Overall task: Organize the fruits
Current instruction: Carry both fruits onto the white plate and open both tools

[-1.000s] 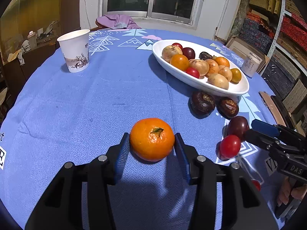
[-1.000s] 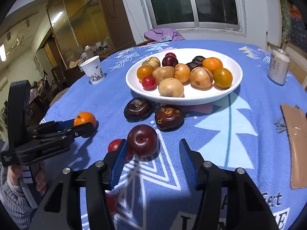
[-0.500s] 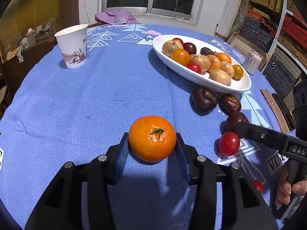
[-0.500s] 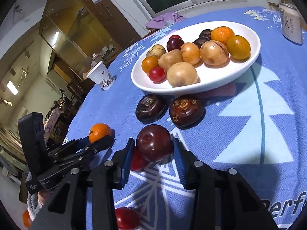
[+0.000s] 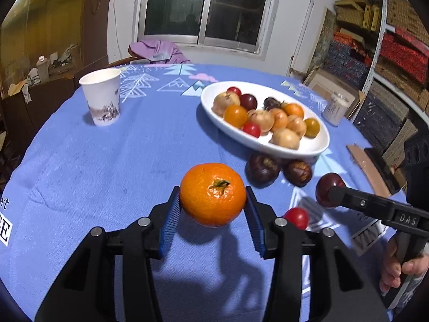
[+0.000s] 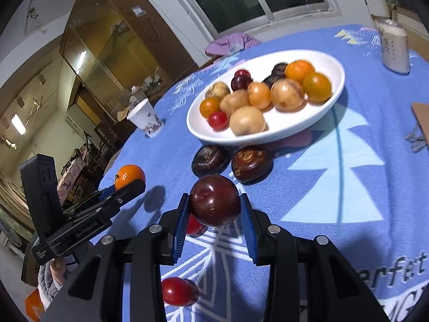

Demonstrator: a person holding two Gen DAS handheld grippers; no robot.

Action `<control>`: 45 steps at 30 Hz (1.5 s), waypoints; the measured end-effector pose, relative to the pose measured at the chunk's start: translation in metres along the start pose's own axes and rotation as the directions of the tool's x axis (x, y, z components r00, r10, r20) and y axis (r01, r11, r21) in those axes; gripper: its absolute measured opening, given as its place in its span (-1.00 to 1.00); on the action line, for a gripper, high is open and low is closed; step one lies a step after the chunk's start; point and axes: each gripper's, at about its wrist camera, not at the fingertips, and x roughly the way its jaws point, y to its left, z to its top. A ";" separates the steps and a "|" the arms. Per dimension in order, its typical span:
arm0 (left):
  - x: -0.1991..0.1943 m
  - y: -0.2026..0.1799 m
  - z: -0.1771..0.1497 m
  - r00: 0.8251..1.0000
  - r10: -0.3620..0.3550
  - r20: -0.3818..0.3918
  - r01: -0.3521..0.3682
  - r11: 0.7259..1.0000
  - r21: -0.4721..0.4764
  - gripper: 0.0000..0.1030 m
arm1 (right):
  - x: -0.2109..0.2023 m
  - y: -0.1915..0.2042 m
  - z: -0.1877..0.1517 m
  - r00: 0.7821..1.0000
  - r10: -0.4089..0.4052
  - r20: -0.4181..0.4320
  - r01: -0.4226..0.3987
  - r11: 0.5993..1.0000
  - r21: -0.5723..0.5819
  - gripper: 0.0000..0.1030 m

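My left gripper is shut on an orange mandarin and holds it above the blue cloth. My right gripper is shut on a dark red plum, also lifted off the cloth; the plum also shows in the left wrist view. A white oval bowl holding several fruits stands beyond both. Two dark brown fruits lie in front of the bowl. Small red fruits lie on the cloth near the grippers.
A paper cup stands at the left of the round table. A can stands at the far right behind the bowl. A brown flat piece lies at the right edge.
Both grippers closed on their fruits and lifted them off the cloth: the left with the mandarin, the right with the plum. The views now look down from higher up.
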 end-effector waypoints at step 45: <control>0.146 -0.092 0.112 0.999 0.049 0.024 -0.053 0.974 0.220 -0.11 | 0.099 -0.049 0.164 0.975 -0.206 0.088 0.209 0.978 -0.019 -0.27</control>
